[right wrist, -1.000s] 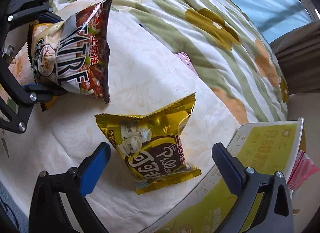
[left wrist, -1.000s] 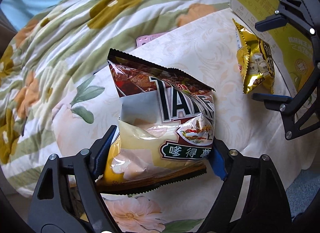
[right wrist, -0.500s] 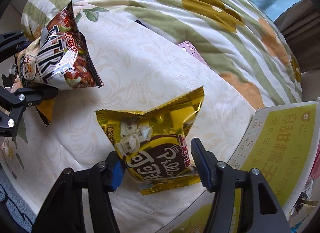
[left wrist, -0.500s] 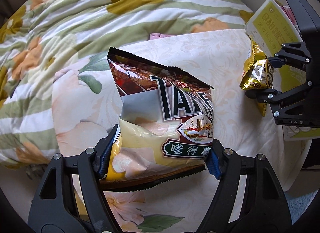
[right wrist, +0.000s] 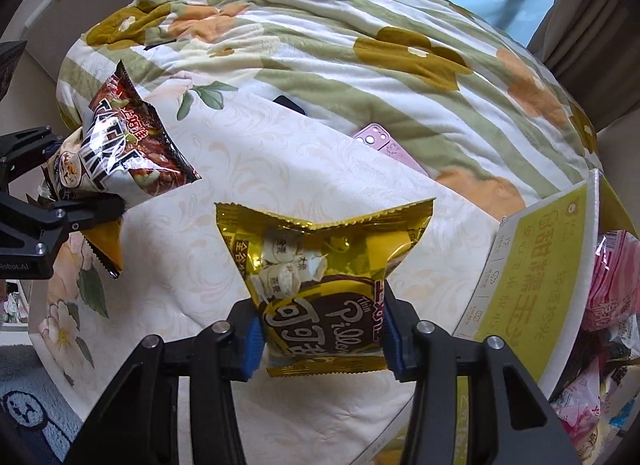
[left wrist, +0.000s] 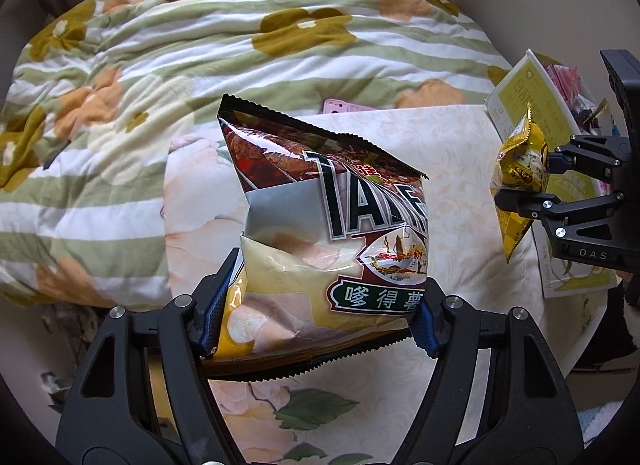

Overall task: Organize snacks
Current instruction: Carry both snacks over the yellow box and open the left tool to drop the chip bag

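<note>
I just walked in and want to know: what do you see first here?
First, the big chip bag, pinched in the left hand-held gripper above the cream cloth. Then the shiny gold bag, squeezed in the right hand-held gripper, beside the yellow box.

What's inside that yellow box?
In the box pink snack packets show at its open top, with more wrappers bunched lower down. Its yellow wall hides whatever lies deeper, so the rest cannot be seen.
</note>
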{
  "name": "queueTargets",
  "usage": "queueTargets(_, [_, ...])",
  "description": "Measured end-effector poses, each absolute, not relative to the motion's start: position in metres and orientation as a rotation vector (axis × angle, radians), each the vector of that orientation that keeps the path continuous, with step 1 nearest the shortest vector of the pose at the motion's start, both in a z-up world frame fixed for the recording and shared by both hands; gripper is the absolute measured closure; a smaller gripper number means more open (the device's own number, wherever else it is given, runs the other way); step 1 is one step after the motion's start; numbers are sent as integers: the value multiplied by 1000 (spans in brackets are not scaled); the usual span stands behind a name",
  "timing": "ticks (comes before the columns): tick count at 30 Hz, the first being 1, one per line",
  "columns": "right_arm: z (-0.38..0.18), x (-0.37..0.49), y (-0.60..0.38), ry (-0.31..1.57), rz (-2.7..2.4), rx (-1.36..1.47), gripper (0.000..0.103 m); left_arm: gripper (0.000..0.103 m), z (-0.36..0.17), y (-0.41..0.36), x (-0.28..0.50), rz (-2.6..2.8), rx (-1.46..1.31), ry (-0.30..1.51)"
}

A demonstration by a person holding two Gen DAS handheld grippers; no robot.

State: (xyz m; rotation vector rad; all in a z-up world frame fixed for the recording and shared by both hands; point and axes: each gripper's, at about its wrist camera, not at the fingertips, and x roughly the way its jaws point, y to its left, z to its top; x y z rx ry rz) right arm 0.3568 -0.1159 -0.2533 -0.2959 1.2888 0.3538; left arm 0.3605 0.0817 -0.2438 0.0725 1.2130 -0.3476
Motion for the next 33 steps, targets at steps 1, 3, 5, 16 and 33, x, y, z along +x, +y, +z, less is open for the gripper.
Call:
queueTargets(1, [-246,353,-115,1274,349,-282,59,34,-235,83,357,-346,67,1198])
queueTargets(3, [-229,343,-115,1239,341,-252,59,34,-218,84,350,-344,59,1175])
queueTargets(5, [-211,332,-115,1199,330,-228,59,34,-201,82,343,-354,52,1145])
queueTargets(16, [-121,245,-158,1044,162,-115,59,34,-109,28,287,-534,62,956])
queueTargets(33, [-83,168,-314,950,4,-42,59,33,-85,-152,256,-593,40,901])
